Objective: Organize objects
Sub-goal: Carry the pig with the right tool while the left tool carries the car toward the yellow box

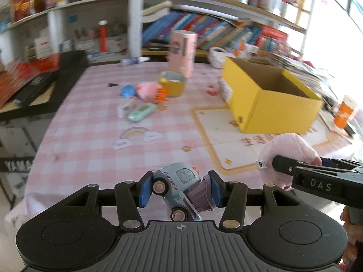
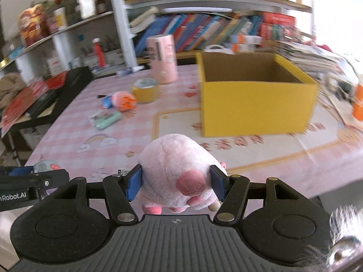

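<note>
My left gripper (image 1: 180, 187) is shut on a pale blue toy truck (image 1: 179, 188) marked FUN TRUCK, held tilted above the near edge of the pink checked table (image 1: 95, 140). To its right, my right gripper (image 2: 177, 184) is shut on a pink plush pig (image 2: 179, 170), which also shows in the left wrist view as the plush pig (image 1: 288, 149). An open yellow cardboard box (image 2: 256, 104) stands ahead on the right; the same yellow box (image 1: 272, 99) is right of centre in the left wrist view. What lies inside it is hidden.
On the table lie a pink and blue plush toy (image 1: 147, 90), a mint green toy (image 1: 140, 111), a yellow round tin (image 1: 171, 83) and a tall pink canister (image 1: 182, 52). An orange cup (image 1: 346, 112) stands at the right. Bookshelves (image 1: 215, 29) fill the back.
</note>
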The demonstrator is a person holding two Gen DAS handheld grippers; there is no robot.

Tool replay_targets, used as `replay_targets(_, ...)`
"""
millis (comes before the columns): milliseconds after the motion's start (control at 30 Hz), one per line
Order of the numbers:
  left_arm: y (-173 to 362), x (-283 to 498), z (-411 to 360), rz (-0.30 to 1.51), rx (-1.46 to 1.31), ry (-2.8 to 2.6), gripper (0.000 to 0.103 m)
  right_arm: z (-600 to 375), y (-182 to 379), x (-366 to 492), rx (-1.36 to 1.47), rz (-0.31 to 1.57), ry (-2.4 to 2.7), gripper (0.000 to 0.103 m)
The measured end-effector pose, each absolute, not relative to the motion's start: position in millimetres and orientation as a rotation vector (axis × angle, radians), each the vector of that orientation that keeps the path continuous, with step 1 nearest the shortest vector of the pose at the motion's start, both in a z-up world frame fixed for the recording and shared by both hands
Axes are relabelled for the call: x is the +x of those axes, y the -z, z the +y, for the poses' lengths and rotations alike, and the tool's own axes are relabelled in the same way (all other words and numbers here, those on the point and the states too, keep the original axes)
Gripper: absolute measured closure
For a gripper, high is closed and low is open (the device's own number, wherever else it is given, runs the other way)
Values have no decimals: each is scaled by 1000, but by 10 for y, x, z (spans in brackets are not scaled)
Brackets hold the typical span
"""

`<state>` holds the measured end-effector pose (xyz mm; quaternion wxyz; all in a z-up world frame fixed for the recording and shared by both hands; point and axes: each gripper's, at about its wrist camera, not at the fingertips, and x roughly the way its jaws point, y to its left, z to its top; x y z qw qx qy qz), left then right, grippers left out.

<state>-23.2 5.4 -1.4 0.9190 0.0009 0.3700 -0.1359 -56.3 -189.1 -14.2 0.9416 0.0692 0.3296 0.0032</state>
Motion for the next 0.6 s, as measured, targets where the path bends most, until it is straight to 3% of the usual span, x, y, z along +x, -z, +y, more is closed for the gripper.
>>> replay_targets(600, 23, -268, -600, 759, 69, 523, 53, -2546, 125, -1113, 227, 660, 263, 44)
